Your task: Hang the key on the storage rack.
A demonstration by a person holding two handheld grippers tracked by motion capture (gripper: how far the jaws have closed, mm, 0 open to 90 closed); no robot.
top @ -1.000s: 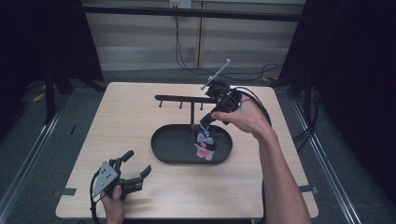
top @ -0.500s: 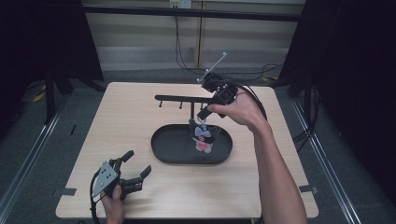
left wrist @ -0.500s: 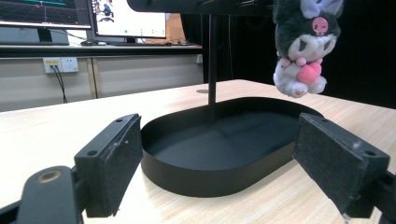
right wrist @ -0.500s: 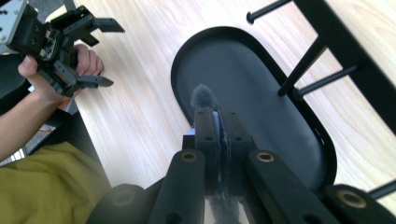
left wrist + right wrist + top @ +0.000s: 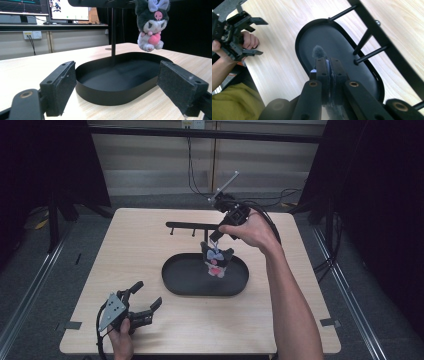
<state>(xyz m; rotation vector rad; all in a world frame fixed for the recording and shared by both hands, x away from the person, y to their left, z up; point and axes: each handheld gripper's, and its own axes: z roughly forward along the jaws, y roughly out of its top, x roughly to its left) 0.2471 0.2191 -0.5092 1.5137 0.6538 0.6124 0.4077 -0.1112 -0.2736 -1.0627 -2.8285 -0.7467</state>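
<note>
No legible text, label or sign anywhere

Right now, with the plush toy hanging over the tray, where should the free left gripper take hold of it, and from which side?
Take the plush toy by its round body, from the side with level fingers. It hangs head-up from the right gripper, above the black tray, so both flanks are free.

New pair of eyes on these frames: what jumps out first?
The plush toy, dark with a pale bow and a pink heart, dangles in the air from the shut right gripper above the black oval tray at mid-table. Behind it runs the stand's black bar with pegs. At the near left corner, the left gripper waits, jaws open.
</note>
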